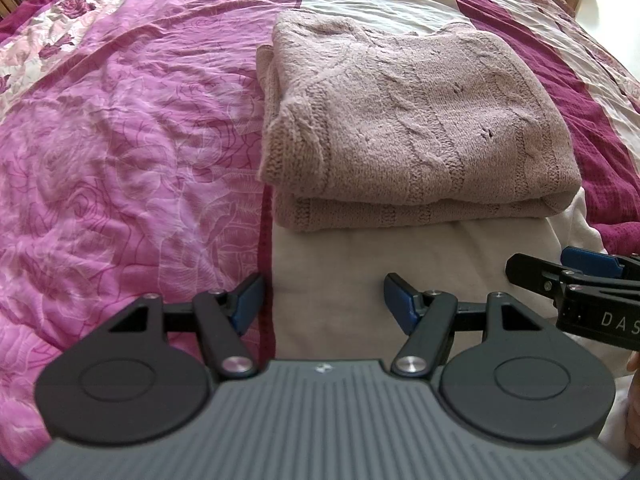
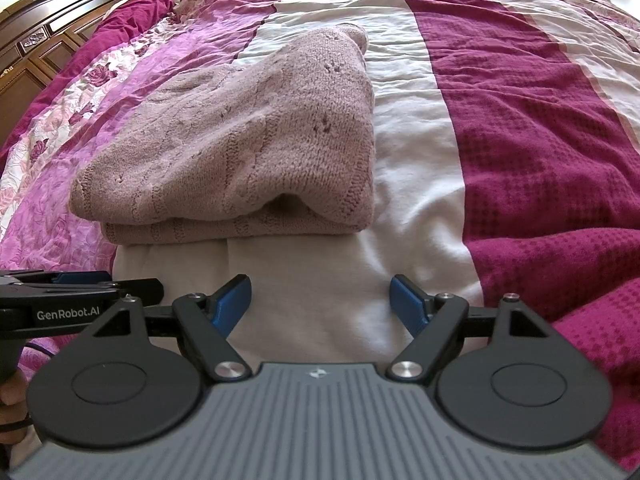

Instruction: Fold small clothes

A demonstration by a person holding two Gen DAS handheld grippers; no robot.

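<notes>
Near edge: left gripper and right gripper hover side by side over the white stripe of the bedspread, jaws spread, nothing between the blue pads. Likely drawn back because the fold looks done

Just beyond: pink knitted sweater folded into a thick stacked rectangle, on the white stripe with its left edge over the pink floral one. Folded edge faces the grippers; long axis runs left to right

Far left: wooden headboard
</notes>
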